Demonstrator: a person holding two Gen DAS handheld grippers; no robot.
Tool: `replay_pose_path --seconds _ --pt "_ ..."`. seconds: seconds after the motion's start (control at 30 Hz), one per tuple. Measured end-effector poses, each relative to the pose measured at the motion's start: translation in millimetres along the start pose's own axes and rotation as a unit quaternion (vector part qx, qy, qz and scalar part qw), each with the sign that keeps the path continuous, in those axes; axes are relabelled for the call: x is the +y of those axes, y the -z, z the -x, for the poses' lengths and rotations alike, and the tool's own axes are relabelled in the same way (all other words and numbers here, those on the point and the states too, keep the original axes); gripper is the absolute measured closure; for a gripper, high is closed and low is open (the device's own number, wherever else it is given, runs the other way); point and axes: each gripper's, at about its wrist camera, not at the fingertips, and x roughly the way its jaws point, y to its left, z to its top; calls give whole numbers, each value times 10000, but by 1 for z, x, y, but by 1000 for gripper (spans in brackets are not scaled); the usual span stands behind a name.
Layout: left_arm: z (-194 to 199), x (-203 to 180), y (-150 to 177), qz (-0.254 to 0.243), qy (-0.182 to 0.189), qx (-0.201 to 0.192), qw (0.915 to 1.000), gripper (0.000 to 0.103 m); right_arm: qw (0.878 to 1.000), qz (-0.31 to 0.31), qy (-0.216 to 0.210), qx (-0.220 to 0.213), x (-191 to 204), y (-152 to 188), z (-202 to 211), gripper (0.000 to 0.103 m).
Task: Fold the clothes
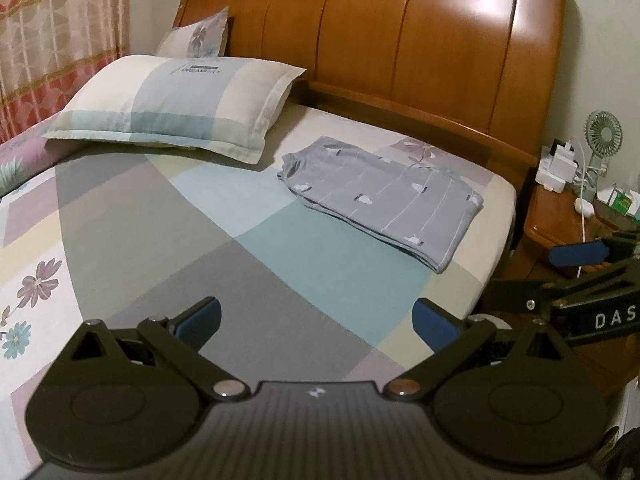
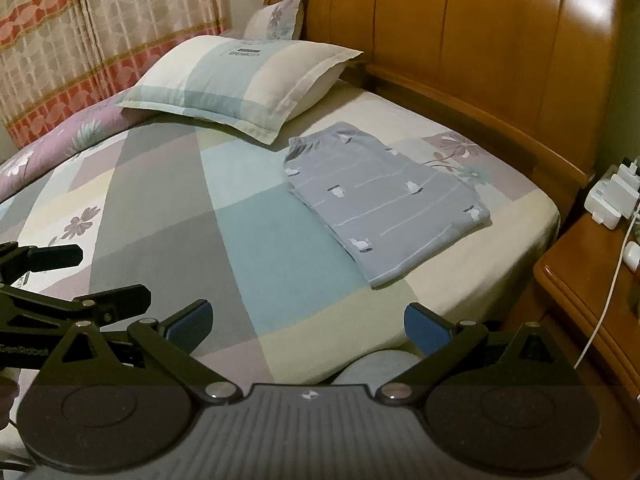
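A grey patterned garment [image 1: 380,196] [image 2: 384,196] lies folded into a flat rectangle on the bed, near the right side below the headboard. My left gripper [image 1: 318,322] is open and empty, well short of the garment, above the patchwork sheet. My right gripper [image 2: 308,324] is also open and empty, near the bed's front edge. The right gripper's blue finger [image 1: 580,254] shows at the right edge of the left wrist view. The left gripper's finger [image 2: 56,258] shows at the left edge of the right wrist view.
A pale checked pillow [image 1: 172,100] [image 2: 244,80] lies left of the garment, a floral pillow [image 1: 200,36] behind it. The wooden headboard [image 1: 400,40] stands at the back. A nightstand [image 1: 568,216] [image 2: 592,280] with a fan [image 1: 604,136], chargers and cables is at the right. Curtains [image 2: 92,40] hang at the left.
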Motion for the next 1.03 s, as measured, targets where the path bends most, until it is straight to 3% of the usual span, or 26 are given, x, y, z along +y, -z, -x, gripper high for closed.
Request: replay_pose_path --seconds 1.03 --pt "-4 4 0 83 20 105 9999 2 10000 22 -31 52 1 -1 -3 0"
